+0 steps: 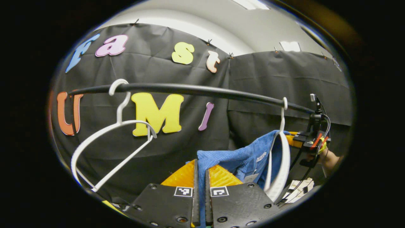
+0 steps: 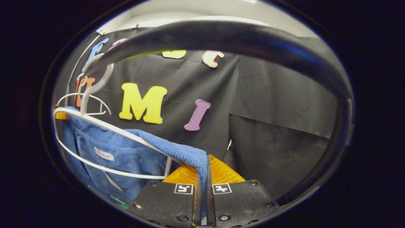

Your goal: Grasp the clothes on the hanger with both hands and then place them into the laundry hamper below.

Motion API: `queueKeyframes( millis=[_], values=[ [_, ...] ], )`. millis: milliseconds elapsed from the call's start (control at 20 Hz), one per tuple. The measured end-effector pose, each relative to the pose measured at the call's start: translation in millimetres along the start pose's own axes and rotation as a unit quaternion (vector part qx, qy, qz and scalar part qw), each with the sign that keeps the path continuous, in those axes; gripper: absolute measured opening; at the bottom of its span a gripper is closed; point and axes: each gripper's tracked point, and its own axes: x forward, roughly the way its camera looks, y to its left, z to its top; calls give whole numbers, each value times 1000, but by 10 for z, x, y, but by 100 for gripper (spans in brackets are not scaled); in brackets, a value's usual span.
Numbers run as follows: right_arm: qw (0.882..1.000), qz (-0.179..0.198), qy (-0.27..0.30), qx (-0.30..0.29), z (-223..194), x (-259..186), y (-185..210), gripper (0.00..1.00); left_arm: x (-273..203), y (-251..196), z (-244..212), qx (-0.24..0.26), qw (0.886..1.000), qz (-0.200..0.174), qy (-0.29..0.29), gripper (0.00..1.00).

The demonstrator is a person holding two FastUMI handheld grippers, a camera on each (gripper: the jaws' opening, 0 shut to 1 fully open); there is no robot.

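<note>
Clothes-wise it's one blue corduroy garment (image 2: 126, 152), draped on a white hanger (image 2: 95, 123) that hooks over the black rail (image 1: 196, 89). Both ends look pinched already: the left hand-held gripper (image 1: 200, 177) has its fingers closed on a fold of blue cloth well below the rail, and the right hand-held gripper (image 2: 204, 175) is clamped on the ribbed edge where it comes off the hanger's arm, close under the rail.

So the step in hand, I'd say, is getting it off the hanger. I'd lift both ends together and slide the cloth off along the hanger's arm, not yank down, or the hanger tips or jumps off the rail. There's a second, bare hanger (image 1: 107, 152) further left along the rail, so keep clear of that. Hamper should be below the rail; can't see it from here.
</note>
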Motion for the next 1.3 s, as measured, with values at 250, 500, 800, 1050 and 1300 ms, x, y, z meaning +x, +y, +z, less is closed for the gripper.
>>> queueKeyframes(
  millis=[250,500,800,1050,1300],
  values=[
    [1000,-17,6,-24,-159,-23,-2,9,191,-101,-236,-27,999,-21,0,6],
    [999,-25,3,-41,-179,-43,31,9,206,-237,-271,-28,998,-62,-10,10],
    [999,-12,17,-29,-288,-104,103,9,17,-203,-386,-29,996,-83,4,6],
    [999,-4,43,-28,-505,-138,187,9,-45,-185,-704,-58,996,-71,24,6],
    [996,-5,82,-22,-812,-132,262,9,-36,-219,-1113,-75,994,-51,61,7]
  ],
)
